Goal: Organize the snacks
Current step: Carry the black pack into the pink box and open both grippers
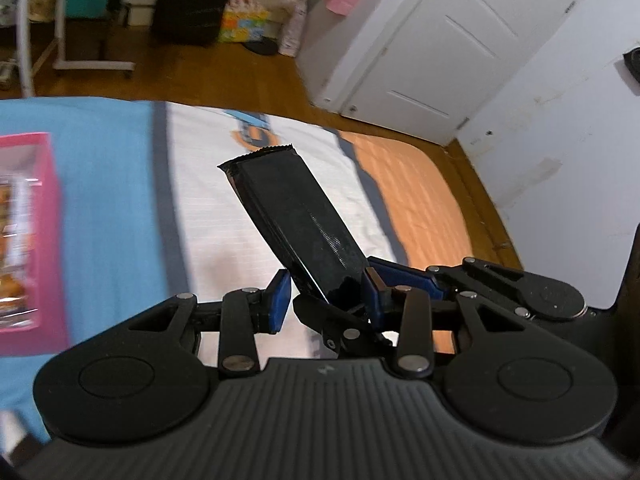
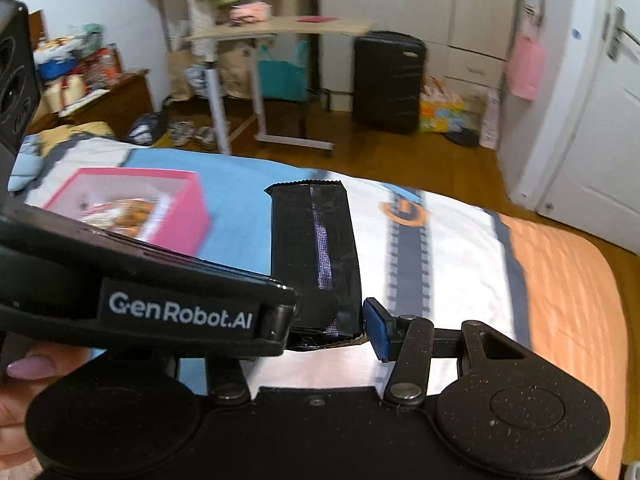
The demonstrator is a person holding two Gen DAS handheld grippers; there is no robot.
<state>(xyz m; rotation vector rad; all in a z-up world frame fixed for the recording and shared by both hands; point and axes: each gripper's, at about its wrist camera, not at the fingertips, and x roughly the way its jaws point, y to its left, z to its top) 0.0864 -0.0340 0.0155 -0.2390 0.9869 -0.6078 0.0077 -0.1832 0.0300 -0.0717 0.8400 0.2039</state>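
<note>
We hold one black snack packet [image 1: 298, 224] with both grippers at once. In the left wrist view, the left gripper [image 1: 326, 296] has its blue pads [image 1: 280, 300] clamped on the packet's near end; a second pair of jaws, the right gripper's, crosses in from the right at that same end. In the right wrist view, the right gripper [image 2: 332, 328] is likewise closed on the packet's base. The packet's long axis runs away from the fingers, serrated end outward, above the bedspread [image 1: 224, 216]. The pink box [image 2: 160, 208], already holding snacks, lies ahead and left, nearer the left hand. We judge a leftward carry comes next.
</note>
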